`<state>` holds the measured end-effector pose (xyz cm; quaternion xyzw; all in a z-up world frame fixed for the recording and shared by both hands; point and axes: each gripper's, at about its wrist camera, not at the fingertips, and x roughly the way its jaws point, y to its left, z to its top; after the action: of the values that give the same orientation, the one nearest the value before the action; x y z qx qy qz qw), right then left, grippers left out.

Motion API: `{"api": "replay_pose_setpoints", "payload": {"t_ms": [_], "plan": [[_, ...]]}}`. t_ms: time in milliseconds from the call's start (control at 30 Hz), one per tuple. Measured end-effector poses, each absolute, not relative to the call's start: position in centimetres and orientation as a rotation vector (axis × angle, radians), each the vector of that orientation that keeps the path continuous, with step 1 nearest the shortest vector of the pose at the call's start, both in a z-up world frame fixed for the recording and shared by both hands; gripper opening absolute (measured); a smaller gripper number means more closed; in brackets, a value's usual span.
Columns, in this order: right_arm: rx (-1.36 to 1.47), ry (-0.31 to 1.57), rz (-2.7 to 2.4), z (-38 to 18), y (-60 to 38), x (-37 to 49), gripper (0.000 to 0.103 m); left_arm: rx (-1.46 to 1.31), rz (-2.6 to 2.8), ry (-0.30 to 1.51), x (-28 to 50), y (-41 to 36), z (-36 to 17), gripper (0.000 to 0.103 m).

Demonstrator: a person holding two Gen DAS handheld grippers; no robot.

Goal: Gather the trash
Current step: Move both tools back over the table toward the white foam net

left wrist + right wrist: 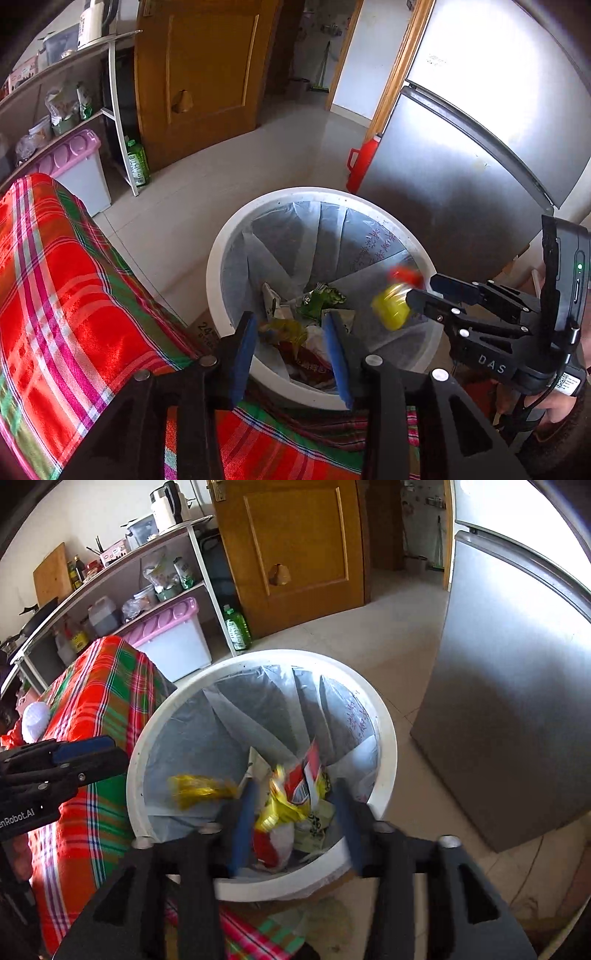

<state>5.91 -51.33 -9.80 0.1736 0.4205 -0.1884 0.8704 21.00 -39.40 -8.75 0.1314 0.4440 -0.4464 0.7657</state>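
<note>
Red-yellow wrapper (295, 794) loose between open right gripper (295, 823) fingers, over bin (384, 716).

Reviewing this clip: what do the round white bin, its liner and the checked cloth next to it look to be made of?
Bin: probably moulded plastic, its smooth thick white rim showing a dull sheen.
Liner: thin translucent plastic film, creased into folds, with red print on one side.
Checked cloth: woven fabric, likely synthetic or satin-like, since its red plaid glints and drapes softly.
</note>
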Motion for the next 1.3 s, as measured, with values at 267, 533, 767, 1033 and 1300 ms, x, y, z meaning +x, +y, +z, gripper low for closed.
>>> {"api": "replay_pose_setpoints", "payload": {"t_ms": [267, 533, 767, 1033, 1300], "plan": [[0.373, 0.867, -0.409, -9.3, -51.3, 5.5, 0.055, 0.272, -0.974, 0.963, 20.9, -39.3, -8.6, 0.041], [0.373, 0.843, -0.412, -8.3, -50.6, 5.0, 0.055, 0.260, -0.964, 0.943, 20.4, -38.3, -7.8, 0.041], [0.362, 0.813, -0.413, -7.0, -49.6, 4.5, 0.055, 0.249, -0.956, 0.915, 19.8, -37.1, -6.7, 0.041], [0.340, 0.765, -0.384, -4.9, -47.6, 4.5, 0.055, 0.236, -0.909, 0.854, 18.9, -34.4, -5.1, 0.046], [0.320, 0.732, -0.335, -3.4, -44.4, 5.5, 0.055, 0.231, -0.807, 0.798, 18.8, -30.7, -3.7, 0.048]]}}
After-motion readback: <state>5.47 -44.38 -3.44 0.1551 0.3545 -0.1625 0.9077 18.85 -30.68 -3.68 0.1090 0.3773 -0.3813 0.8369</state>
